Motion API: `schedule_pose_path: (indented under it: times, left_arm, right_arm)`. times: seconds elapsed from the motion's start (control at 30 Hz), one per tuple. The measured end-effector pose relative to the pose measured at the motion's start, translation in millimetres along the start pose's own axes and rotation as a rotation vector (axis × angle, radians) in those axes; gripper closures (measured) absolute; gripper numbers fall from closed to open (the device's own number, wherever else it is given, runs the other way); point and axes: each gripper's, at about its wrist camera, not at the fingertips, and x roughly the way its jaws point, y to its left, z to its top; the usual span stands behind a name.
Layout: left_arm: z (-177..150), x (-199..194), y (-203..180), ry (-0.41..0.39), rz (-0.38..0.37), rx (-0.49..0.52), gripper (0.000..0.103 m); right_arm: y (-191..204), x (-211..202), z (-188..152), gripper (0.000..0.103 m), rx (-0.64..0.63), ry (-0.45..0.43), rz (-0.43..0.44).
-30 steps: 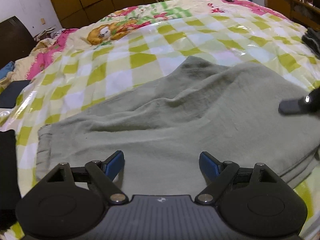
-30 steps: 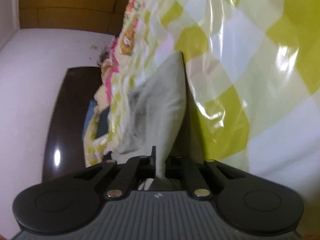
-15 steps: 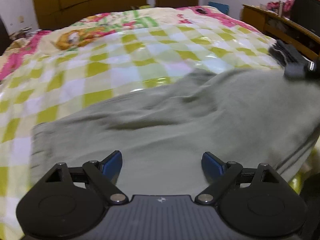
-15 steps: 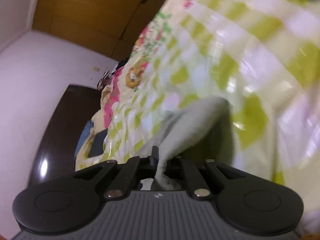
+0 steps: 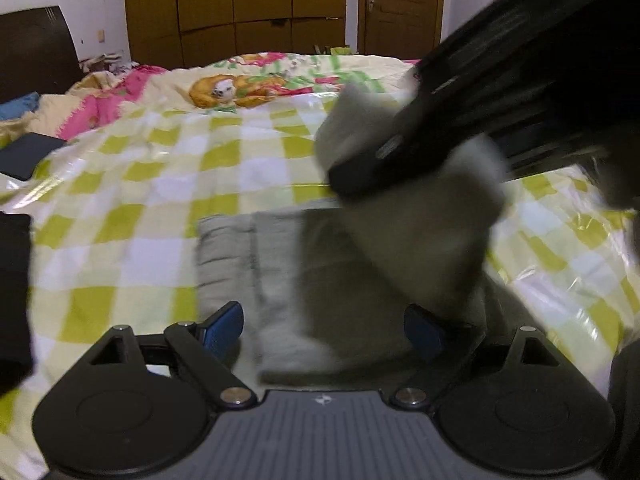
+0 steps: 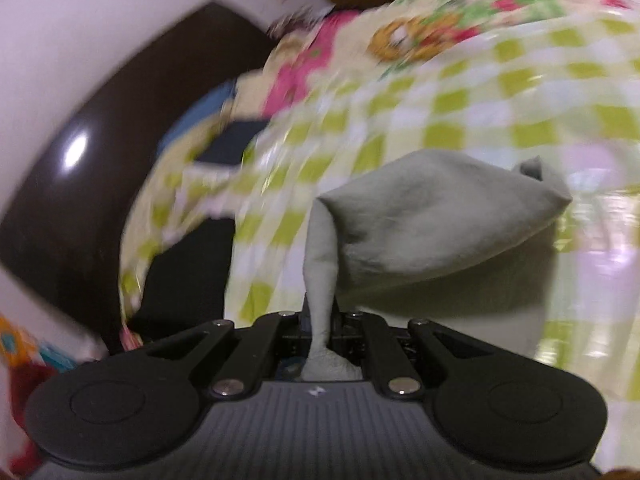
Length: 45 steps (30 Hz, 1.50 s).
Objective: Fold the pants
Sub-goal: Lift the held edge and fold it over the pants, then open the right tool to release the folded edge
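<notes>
- Right tongs (image 6: 320,332): closed on a bunched end of the grey-green pants (image 6: 432,224); fabric rises from between the tips at lower centre of the right wrist view and balloons out toward centre right, lifted clear of the bed.
- Left tongs (image 5: 324,328): open, nothing between the blue pads (image 5: 224,324); low over the part of the pants lying flat at lower centre of the left wrist view.
- Pants location: on the checked yellow-and-white bed cover (image 5: 160,184). One portion lies flat at centre of the left wrist view, with what looks like a ribbed band at its left edge; another portion hangs from the right tongs at upper right of that view.
- Progress, as a judgement: a fold is mid-way, one end being carried over the flat part. It is not yet laid down; smoothing and any further fold remain.
- Hard to read: both views are motion-blurred. The right tool body fills the upper right of the left wrist view and hides the pants behind it.
- Cannot tell which end is gripped, cuff or waist, nor how many layers already lie stacked.
- Dark headboard (image 6: 132,128) at left, wooden wardrobe (image 5: 240,8) at top centre.
</notes>
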Motion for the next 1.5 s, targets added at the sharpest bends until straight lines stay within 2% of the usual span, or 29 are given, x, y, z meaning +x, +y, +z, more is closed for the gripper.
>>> schedule_pose_path:
  times: [0.17,0.2,0.37,0.43,0.5,0.6,0.73,0.77,0.8,0.87,1.0,1.13,1.23,1.33,1.43,1.5]
  left_arm:
    - [-14,3,17,0.037,0.000,-0.031,0.003]
    - [-14,4,19,0.043,-0.009,-0.043,0.003]
    - [-16,1,26,0.031,-0.023,-0.068,0.002]
    - [-17,-1,28,0.031,-0.028,-0.077,0.002]
    - [-17,-3,31,0.036,-0.036,-0.083,0.002]
    - [-19,-6,41,0.049,-0.043,-0.105,0.002]
    - [-23,-17,57,0.060,-0.023,-0.138,0.002]
    - [-25,-19,62,0.062,-0.023,-0.158,0.002]
    - [-27,-22,66,0.059,-0.019,-0.176,0.002]
    - [-29,-24,71,0.058,-0.001,-0.195,0.002]
    - [-36,-30,75,0.076,0.035,-0.200,0.002]
    - [-45,-46,81,0.079,0.083,-0.185,0.003]
    - [-35,-60,88,0.041,0.112,-0.179,0.002]
    - [-14,-69,89,-0.023,0.094,-0.171,0.002]
    - [11,-64,74,-0.096,0.065,-0.123,0.002]
    - [24,-52,61,-0.121,0.048,-0.088,0.002]
  right_arm:
    - [14,47,-7,0.097,-0.029,0.099,-0.077]
    - [17,54,-9,0.093,-0.056,0.118,-0.096]
    - [34,71,-15,0.092,-0.164,0.180,-0.137]
    - [34,72,-15,0.087,-0.161,0.192,-0.133]
    - [34,71,-16,0.072,-0.146,0.188,-0.111]
    - [32,72,-17,0.062,-0.097,0.188,-0.077]
    - [40,72,-13,0.062,-0.086,0.170,-0.043]
    - [45,73,-13,0.063,-0.111,0.163,-0.068]
    - [48,76,-13,0.067,-0.134,0.160,-0.094]
    - [50,80,-13,0.075,-0.122,0.165,-0.080]
    - [48,83,-14,0.072,-0.008,0.183,0.023]
    - [41,66,-13,0.072,0.021,0.130,0.017]
    - [31,36,-9,0.072,0.018,0.034,-0.025]
    - [18,24,1,0.066,0.008,-0.023,-0.090]
    - [7,30,13,0.066,-0.022,-0.043,-0.106]
    - [1,45,23,0.065,-0.039,-0.016,-0.091]
